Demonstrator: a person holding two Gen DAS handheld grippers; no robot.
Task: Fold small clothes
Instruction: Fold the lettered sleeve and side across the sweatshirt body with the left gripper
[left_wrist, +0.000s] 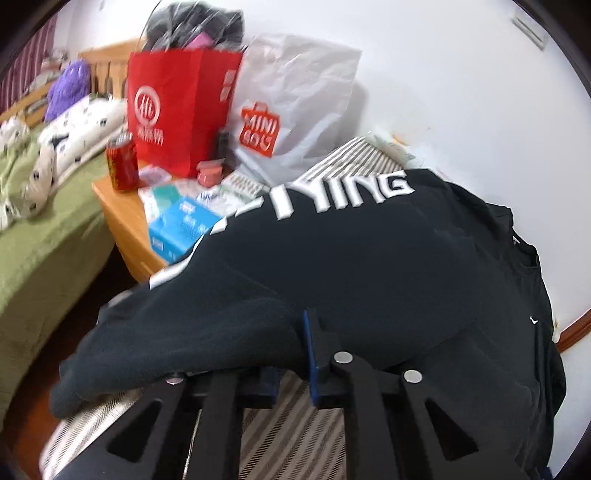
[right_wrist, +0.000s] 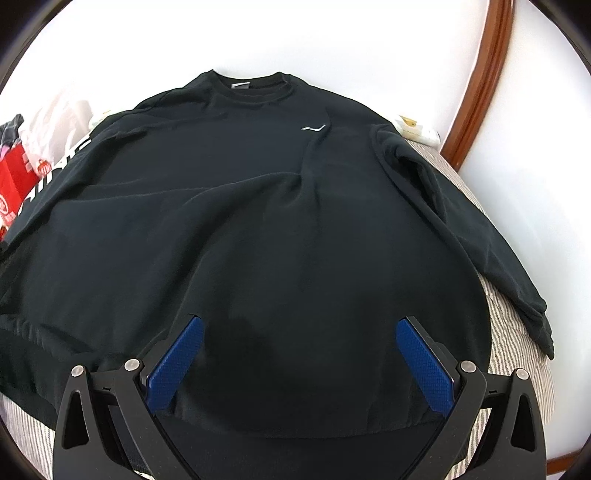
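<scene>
A black long-sleeved sweatshirt (right_wrist: 258, 203) lies face up on a striped cushion (right_wrist: 517, 332), collar at the far side against the wall, a small white logo on its chest. White letters run down one sleeve (left_wrist: 351, 192). My left gripper (left_wrist: 295, 343) is shut on a fold of the sweatshirt (left_wrist: 351, 258) at its near edge; the cloth drapes over the left finger and hides its tip. My right gripper (right_wrist: 299, 321) hangs open above the lower front of the sweatshirt. Its blue pads (right_wrist: 177, 365) stand wide apart with nothing pinched between them.
A wooden nightstand (left_wrist: 122, 221) to the left carries a red paper bag (left_wrist: 177, 110), a white shopping bag (left_wrist: 295, 110), a red can (left_wrist: 122, 166) and a blue box (left_wrist: 181, 229). Further left is a bed with a green sheet (left_wrist: 37, 240). A white wall with wooden trim (right_wrist: 480, 74) stands behind.
</scene>
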